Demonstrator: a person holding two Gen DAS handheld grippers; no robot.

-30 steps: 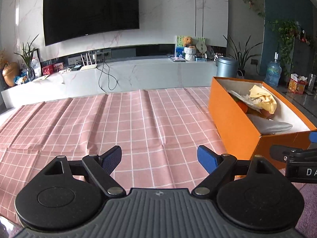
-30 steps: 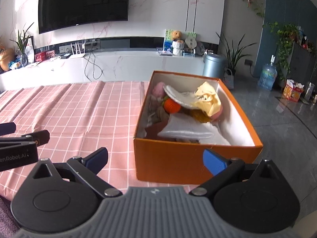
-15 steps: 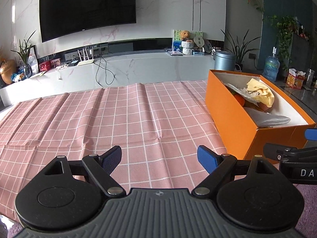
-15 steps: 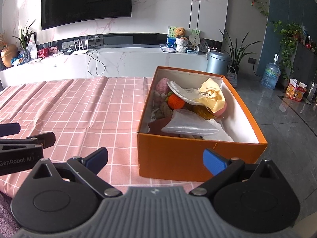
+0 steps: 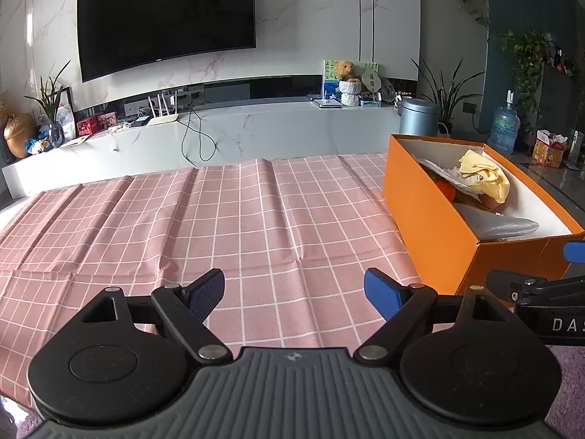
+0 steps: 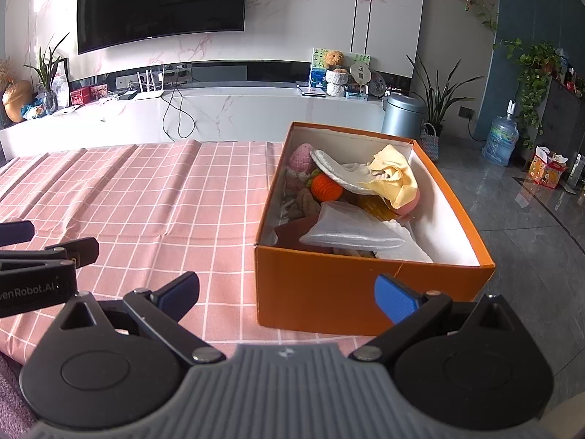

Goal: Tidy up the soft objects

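Note:
An orange box stands at the right end of the pink checked tablecloth; it also shows in the left wrist view. It holds several soft things: a yellow cloth, an orange knitted ball, a pink knitted toy, a white pouch. My right gripper is open and empty, just in front of the box's near wall. My left gripper is open and empty over the cloth, left of the box.
A white TV bench with a router, cables and a teddy runs behind the table. A grey bin, plants and a water bottle stand on the floor at right. The table edge is close below both grippers.
Both grippers have drawn back and risen slightly; the box and cloth sit lower and farther in view. Both stay open and empty.

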